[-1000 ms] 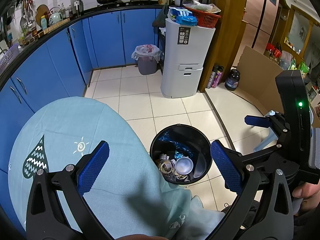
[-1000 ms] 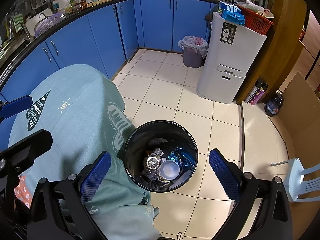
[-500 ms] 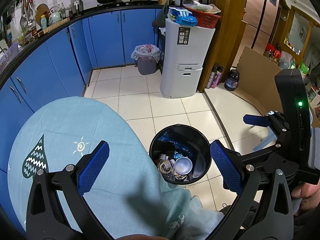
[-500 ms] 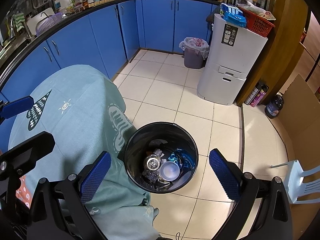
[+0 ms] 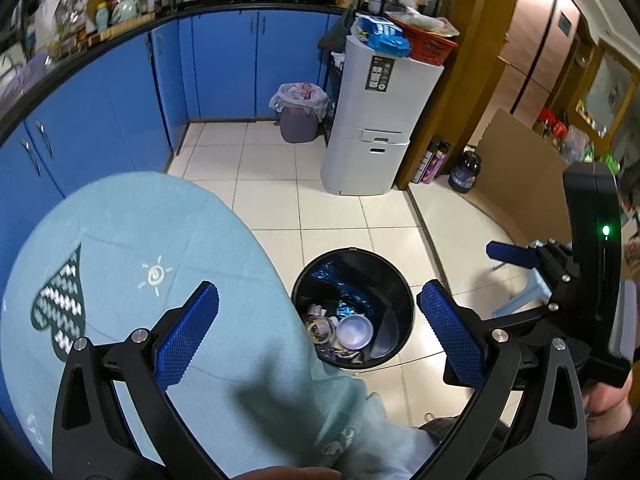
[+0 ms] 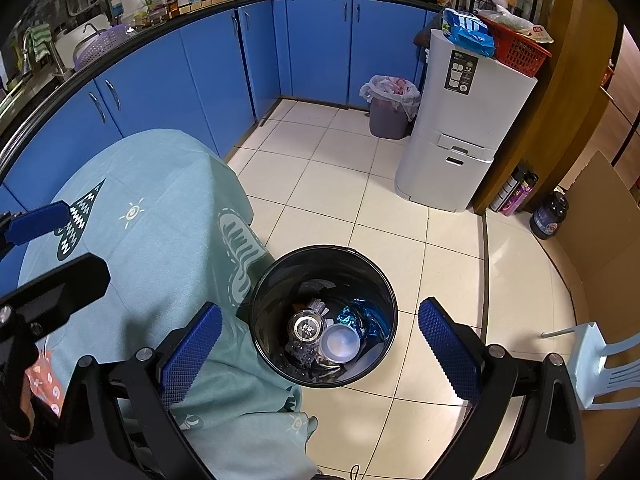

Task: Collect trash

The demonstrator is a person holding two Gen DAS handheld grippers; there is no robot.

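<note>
A round black trash bin (image 5: 394,284) (image 6: 260,320) stands on the tiled floor beside a table draped in a light teal cloth (image 5: 140,248) (image 6: 160,208). Inside it lie a white plastic cup (image 5: 356,331) (image 6: 340,346), a round metal lid (image 6: 307,327) and crumpled blue foil (image 6: 366,318). My left gripper (image 5: 318,338) hangs open over the table's edge and the bin, with nothing between its fingers. My right gripper (image 6: 320,350) is open and empty directly above the bin. In the left wrist view the right gripper's body (image 5: 592,248) shows at the right.
Blue cabinets (image 6: 160,80) curve along the left and back. A white appliance (image 6: 464,120) with a red basket (image 6: 516,46) stands behind, next to a lined grey bin (image 6: 390,108). Bottles (image 6: 516,192), a dark jar (image 6: 548,216), cardboard (image 5: 520,168) and a small plastic chair (image 6: 600,364) occupy the right.
</note>
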